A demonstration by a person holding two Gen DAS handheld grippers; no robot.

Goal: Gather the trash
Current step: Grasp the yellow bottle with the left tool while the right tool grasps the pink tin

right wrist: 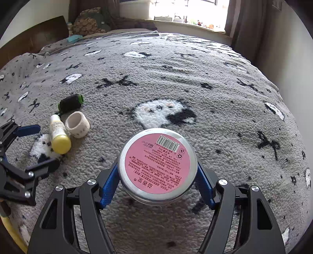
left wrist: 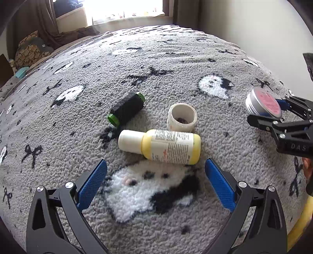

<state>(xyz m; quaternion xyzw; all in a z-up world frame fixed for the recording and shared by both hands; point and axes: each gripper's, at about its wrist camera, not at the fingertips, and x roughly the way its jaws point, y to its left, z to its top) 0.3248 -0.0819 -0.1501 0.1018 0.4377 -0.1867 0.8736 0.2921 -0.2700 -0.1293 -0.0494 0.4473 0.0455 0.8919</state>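
Observation:
A round metal tin with a pink label (right wrist: 157, 166) is held between the blue pads of my right gripper (right wrist: 157, 175), lifted above the grey blanket; it also shows in the left wrist view (left wrist: 263, 103). My left gripper (left wrist: 155, 172) is open and empty, just short of a yellow bottle with a white cap (left wrist: 160, 145) lying on its side. Behind the bottle lie a white tape roll (left wrist: 182, 117) and a black spool with green ends (left wrist: 126, 108). The same three show at the left of the right wrist view: bottle (right wrist: 58, 134), roll (right wrist: 77, 124), spool (right wrist: 71, 103).
A grey fleece blanket with ghost and bow patterns (left wrist: 176, 64) covers the bed. Pillows (left wrist: 31, 48) lie at the far left, with a bright window (left wrist: 125, 7) behind. A wall (left wrist: 254, 23) runs along the right side. A yellow rim (right wrist: 11, 232) shows at the lower left.

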